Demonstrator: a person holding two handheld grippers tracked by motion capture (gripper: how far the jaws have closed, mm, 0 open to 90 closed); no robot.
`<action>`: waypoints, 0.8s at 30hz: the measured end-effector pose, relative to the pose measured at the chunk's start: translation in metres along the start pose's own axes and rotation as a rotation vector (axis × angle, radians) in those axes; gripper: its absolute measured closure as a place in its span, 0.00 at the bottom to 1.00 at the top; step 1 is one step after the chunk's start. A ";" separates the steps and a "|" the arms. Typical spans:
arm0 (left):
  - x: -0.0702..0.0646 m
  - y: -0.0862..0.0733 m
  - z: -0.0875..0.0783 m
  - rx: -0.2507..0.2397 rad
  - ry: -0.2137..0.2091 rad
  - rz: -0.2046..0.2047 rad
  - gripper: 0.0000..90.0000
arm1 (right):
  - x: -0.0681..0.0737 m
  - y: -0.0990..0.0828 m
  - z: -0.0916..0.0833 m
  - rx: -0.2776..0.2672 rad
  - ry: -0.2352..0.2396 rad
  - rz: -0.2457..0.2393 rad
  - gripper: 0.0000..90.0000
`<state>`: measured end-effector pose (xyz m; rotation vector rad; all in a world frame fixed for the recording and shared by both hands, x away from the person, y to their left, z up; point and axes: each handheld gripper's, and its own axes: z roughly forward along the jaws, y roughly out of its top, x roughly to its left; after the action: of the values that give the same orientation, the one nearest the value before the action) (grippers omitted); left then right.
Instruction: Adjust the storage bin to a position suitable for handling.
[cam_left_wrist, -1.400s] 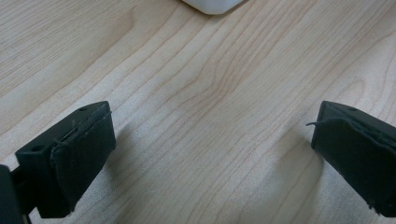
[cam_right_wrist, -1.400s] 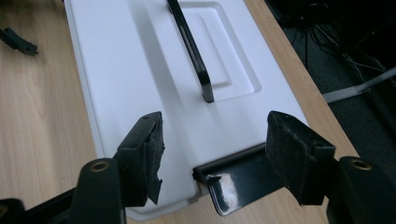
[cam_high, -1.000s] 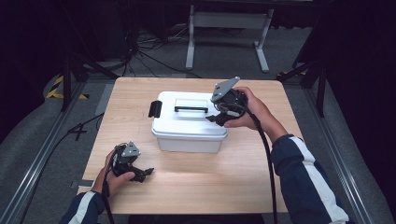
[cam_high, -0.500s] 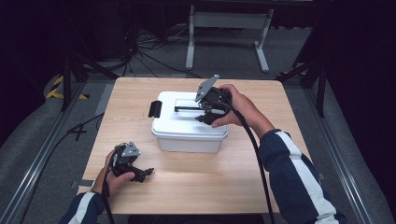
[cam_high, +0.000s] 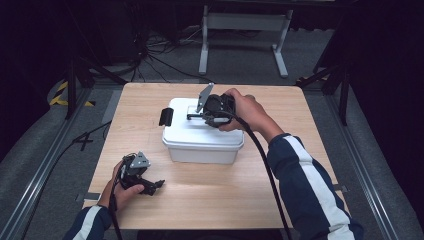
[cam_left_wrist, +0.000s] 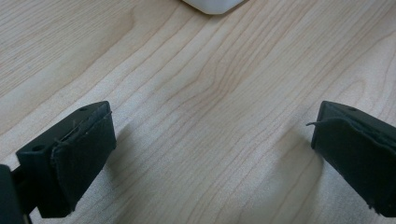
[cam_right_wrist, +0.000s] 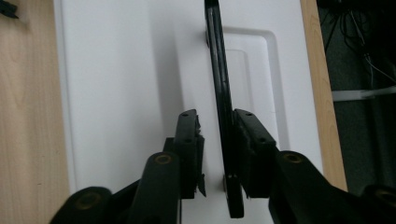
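Right tool (cam_right_wrist: 215, 140) straddles the white box's (cam_high: 200, 135) black handle (cam_right_wrist: 219, 93), not yet clenched.

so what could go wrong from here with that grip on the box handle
The right gripper straddles the thin black handle of the white box, but one pad stands off it. An uneven close could let the handle slip out.

If it lifts by the handle, the lid might come away or the box could swing; a black latch sticks out at the box's side.

The left gripper rests open on the table, away from the box, so nothing steadies it.
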<state>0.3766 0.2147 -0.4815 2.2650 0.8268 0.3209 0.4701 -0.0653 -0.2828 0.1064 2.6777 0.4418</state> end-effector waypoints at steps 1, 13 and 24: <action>0.000 0.000 0.000 -0.001 0.000 -0.005 0.00 | 0.000 0.001 0.002 0.016 -0.019 -0.014 0.92; -0.001 0.000 0.000 -0.003 -0.007 -0.013 0.00 | -0.004 0.002 0.000 0.030 -0.008 -0.077 0.94; -0.001 -0.001 0.001 -0.010 -0.004 -0.015 0.00 | -0.007 -0.001 -0.006 -0.009 -0.001 -0.068 0.94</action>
<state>0.3759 0.2141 -0.4826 2.2488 0.8383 0.3128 0.4734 -0.0689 -0.2749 0.0126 2.6691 0.4321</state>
